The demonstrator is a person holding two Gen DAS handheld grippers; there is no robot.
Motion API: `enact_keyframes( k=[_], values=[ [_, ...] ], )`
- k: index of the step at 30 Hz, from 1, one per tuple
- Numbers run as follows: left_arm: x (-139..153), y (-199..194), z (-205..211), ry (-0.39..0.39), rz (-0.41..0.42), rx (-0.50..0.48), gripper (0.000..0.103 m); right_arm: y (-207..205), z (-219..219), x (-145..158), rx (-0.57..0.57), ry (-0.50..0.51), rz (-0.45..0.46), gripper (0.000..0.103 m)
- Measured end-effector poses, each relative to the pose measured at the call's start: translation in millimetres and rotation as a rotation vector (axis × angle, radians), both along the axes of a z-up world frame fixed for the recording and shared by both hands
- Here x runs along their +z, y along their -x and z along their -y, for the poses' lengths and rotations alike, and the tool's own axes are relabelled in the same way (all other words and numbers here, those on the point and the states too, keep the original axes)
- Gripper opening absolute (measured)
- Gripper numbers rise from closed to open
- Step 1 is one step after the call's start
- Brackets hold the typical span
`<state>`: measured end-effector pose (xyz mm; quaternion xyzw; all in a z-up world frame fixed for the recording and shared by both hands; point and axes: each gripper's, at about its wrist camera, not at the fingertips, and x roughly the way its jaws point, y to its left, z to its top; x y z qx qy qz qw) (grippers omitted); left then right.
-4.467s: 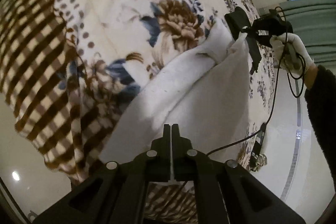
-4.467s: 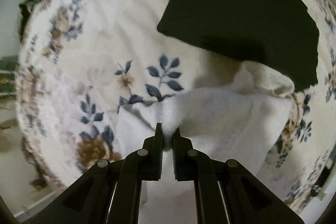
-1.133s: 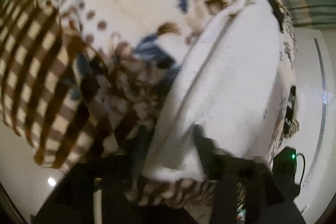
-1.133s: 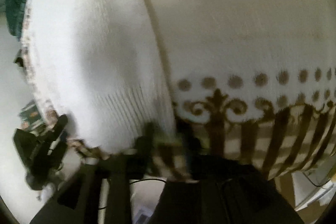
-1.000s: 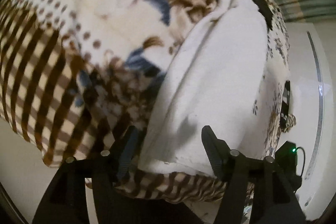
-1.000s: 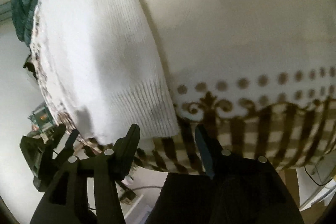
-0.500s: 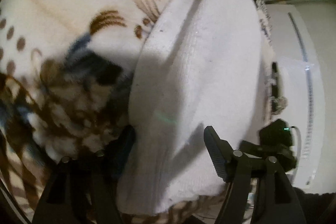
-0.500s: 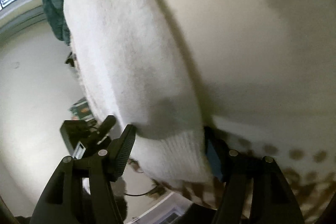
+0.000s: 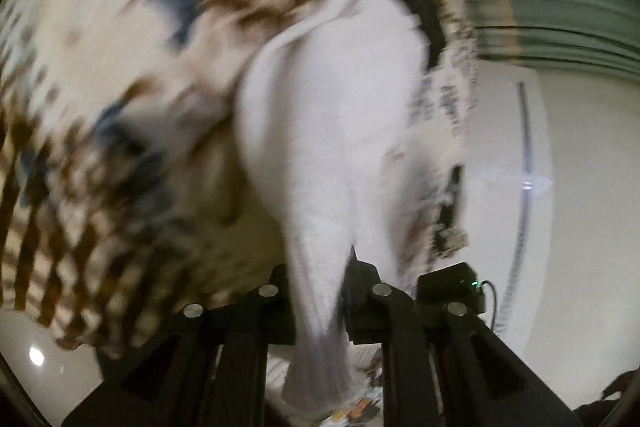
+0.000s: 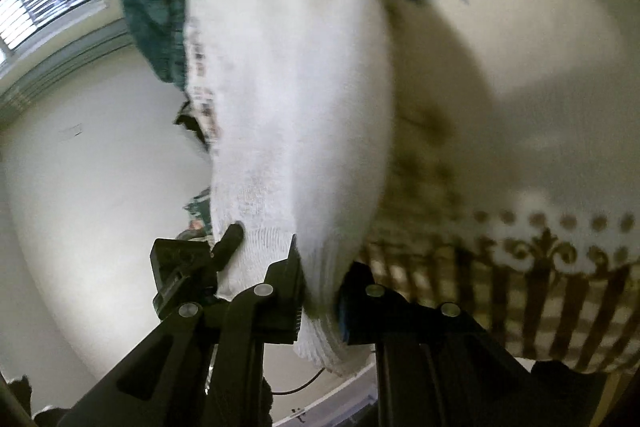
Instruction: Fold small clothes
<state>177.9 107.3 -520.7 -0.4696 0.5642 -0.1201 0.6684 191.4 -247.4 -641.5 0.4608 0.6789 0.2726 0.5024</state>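
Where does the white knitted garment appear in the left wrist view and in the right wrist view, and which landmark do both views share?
Left wrist view: the white knitted garment runs from upper centre down to the bottom centre, between the left hand-held gripper's closing jaws.
Right wrist view: the white knitted garment fills the centre-left, top to bottom, its ribbed hem in the right hand-held gripper's closing jaws.
Shared landmark: the floral blanket with its brown patterned border.

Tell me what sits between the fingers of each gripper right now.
The white knit garment: its near edge is bunched between the closing jaws of the left gripper in the left wrist view, and its ribbed hem sits between those of the right gripper in the right wrist view.
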Motion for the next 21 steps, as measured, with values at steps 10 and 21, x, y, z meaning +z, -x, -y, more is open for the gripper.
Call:
enact_keyframes(
  k=[10,21],
  values=[
    [21.2,-176.6,1.5,0.104,0.187,0.067,0.012,-165.3,20.8,62.0,-0.175,0.008,0.144,0.014],
    [-20.9,-350.2,-26.9,0.236,0.182,0.152,0.061,-391.9,8.0,24.2,-0.323,0.089,0.101,0.039]
  ],
)
